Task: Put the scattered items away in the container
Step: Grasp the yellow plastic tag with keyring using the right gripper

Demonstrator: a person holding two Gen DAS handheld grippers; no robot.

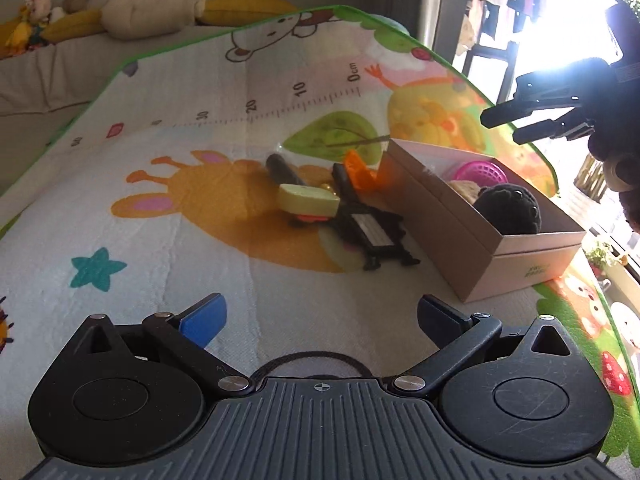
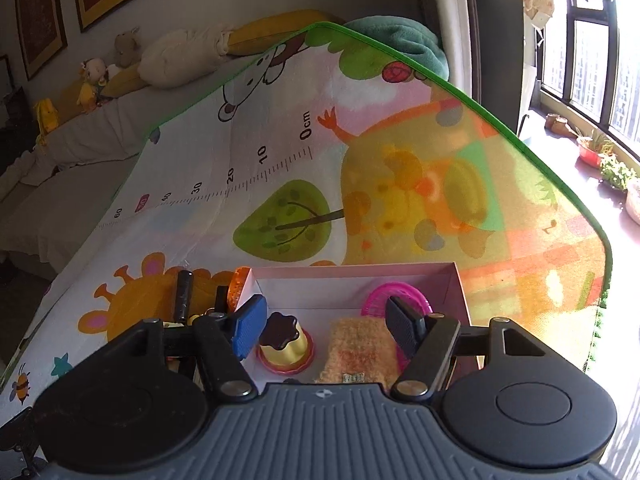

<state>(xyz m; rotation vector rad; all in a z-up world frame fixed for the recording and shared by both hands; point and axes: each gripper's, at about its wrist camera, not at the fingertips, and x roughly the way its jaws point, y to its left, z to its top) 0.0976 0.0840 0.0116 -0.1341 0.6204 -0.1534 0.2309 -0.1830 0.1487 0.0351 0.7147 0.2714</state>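
An open cardboard box (image 1: 440, 216) sits on the play mat. Inside it are a pink basket (image 1: 484, 170), a black plush ball (image 1: 508, 208), a tan knitted piece (image 2: 356, 344) and a toy pudding (image 2: 284, 344). Left of the box lie a yellow-green block (image 1: 308, 200), a black cylinder (image 1: 284, 170), an orange piece (image 1: 360, 174) and a flat black toy (image 1: 372, 232). My left gripper (image 1: 320, 312) is open and empty, short of this pile. My right gripper (image 2: 326, 312) hovers over the box (image 2: 352, 268), open, its pads touching nothing.
The colourful play mat (image 1: 160, 240) covers a bed, its green edge (image 2: 520, 140) close behind the box. Plush toys and a banana pillow (image 1: 240, 8) line the far wall. A window sill with plants (image 2: 600, 156) is to the right.
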